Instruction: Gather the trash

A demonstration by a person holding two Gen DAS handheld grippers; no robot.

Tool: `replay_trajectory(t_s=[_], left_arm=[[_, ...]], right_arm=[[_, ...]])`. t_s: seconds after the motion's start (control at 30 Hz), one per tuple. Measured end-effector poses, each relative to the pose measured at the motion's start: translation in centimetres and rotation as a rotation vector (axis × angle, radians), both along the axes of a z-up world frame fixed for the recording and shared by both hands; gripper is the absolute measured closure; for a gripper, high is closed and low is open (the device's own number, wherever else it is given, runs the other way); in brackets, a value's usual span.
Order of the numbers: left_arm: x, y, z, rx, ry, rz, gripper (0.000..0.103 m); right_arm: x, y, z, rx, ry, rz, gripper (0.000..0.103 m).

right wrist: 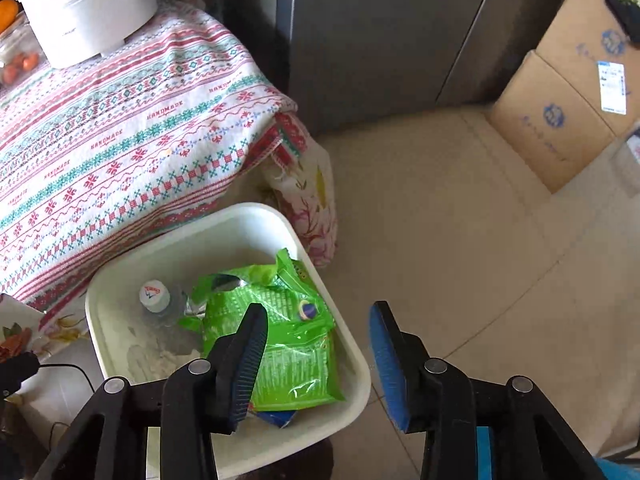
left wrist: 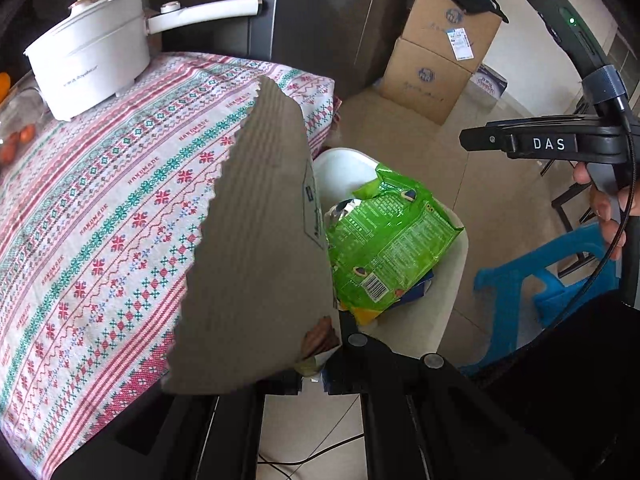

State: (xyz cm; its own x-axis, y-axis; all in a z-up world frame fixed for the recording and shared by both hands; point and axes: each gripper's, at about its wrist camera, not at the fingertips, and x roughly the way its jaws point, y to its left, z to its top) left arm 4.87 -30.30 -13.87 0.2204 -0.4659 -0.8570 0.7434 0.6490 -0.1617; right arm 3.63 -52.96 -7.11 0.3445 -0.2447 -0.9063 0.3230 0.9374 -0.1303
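Note:
My left gripper [left wrist: 320, 366] is shut on the bottom corner of a flat brown packet [left wrist: 256, 240] with a zigzag edge. The packet stands up over the table's edge, beside the white bin [left wrist: 454, 280]. In the bin [right wrist: 224, 220] lie a green snack bag [right wrist: 288, 320], a clear bottle with a white cap [right wrist: 154, 294] and a blue packet [right wrist: 280, 418] under the bag. My right gripper [right wrist: 318, 316] hangs open just above the bin's right half, with nothing between its blue pads [right wrist: 388, 360]. The left wrist view shows the right gripper [left wrist: 468, 139] from the side, above the floor.
A table with a patterned cloth [left wrist: 100, 208] stands left of the bin and bears a white pot [left wrist: 88, 56]. Stacked cardboard boxes [left wrist: 432, 68] sit by the far wall, next to a dark cabinet [right wrist: 380, 40]. A blue stool [left wrist: 540, 292] stands at the right.

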Motion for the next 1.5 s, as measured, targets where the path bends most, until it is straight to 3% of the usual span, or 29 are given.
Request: replay_trajectory(t_s=[0.37,0.43,0.5,0.57,0.77,0.97,1.2,1.33,1.5], left_arm=[[1.0,-3.5,-3.2,-0.044,0.078,-0.073,0.095],[1.4,-4.1,-3.8,-0.032,0.092,-0.067,0.088],[1.5,-4.2,-4.1,-0.014,0.081,-0.056,0.061],[1.5,-4.0,-3.8,-0.012,0.057,-0.043,0.044],[1.6,-2.6,-2.7,-0.016,0.06,-0.013,0.032],[0.8,1.3,-0.4,0.023,0.018,0.092,0.024],[-1.2,8.3,2.2,0.075,-0.052,0.376,0.014],[-3.3,11.3,3.5,0.099,-0.098,0.507,0.012],[-6.9,13.2,6.6,0.089,-0.243,0.569,0.007]], right_arm=[[0.3,-0.8,-0.1,-0.003,0.001,-0.007,0.052],[0.3,-0.8,-0.1,-0.005,0.001,-0.008,0.049],[0.4,-0.8,-0.1,-0.005,0.0,-0.008,0.046],[0.5,-0.8,-0.1,-0.006,0.002,-0.007,0.043],[1.0,0.0,0.1,0.003,-0.003,0.01,0.041],[0.6,1.7,0.6,0.033,-0.043,0.034,0.035],[-2.1,5.7,1.6,0.109,-0.126,0.084,0.032],[-4.1,9.1,3.1,0.066,-0.209,0.129,0.026],[-7.7,12.7,4.2,0.015,-0.3,0.158,0.015]])
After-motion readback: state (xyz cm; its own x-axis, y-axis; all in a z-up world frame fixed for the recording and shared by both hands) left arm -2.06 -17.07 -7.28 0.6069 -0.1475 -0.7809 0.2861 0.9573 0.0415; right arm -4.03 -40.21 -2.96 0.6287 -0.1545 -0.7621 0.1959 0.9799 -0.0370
